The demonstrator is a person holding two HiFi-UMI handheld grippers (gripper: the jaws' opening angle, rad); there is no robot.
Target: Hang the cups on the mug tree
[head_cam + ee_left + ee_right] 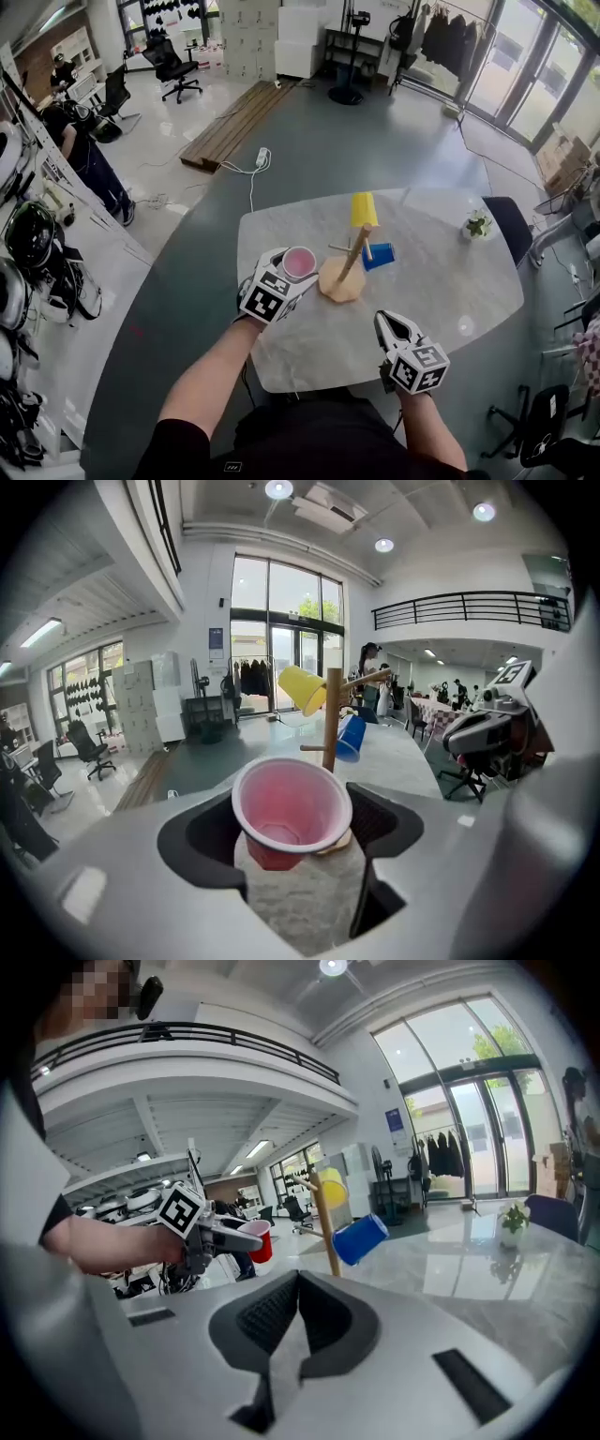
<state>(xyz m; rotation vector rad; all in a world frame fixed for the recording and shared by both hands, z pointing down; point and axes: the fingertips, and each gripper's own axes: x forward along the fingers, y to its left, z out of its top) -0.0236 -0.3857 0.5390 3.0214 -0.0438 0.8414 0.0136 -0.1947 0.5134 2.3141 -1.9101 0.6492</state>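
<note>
A wooden mug tree (351, 262) stands mid-table on its round base. A yellow cup (364, 209) sits on its top and a blue cup (379, 255) hangs on a right peg. My left gripper (292, 273) is shut on a red cup (300, 262), held mouth-up just left of the tree. In the left gripper view the red cup (289, 808) fills the jaws, with the tree (330, 719) beyond it. My right gripper (394, 327) is shut and empty, nearer the table's front edge, right of the tree. From the right gripper view the tree (326, 1227) and blue cup (360, 1238) are ahead.
The white marble table (450, 281) has a small potted plant (478, 225) at its far right, by a dark chair (511, 225). A rack of helmets (28, 244) lines the left wall. A person (80, 141) stands far off at the left.
</note>
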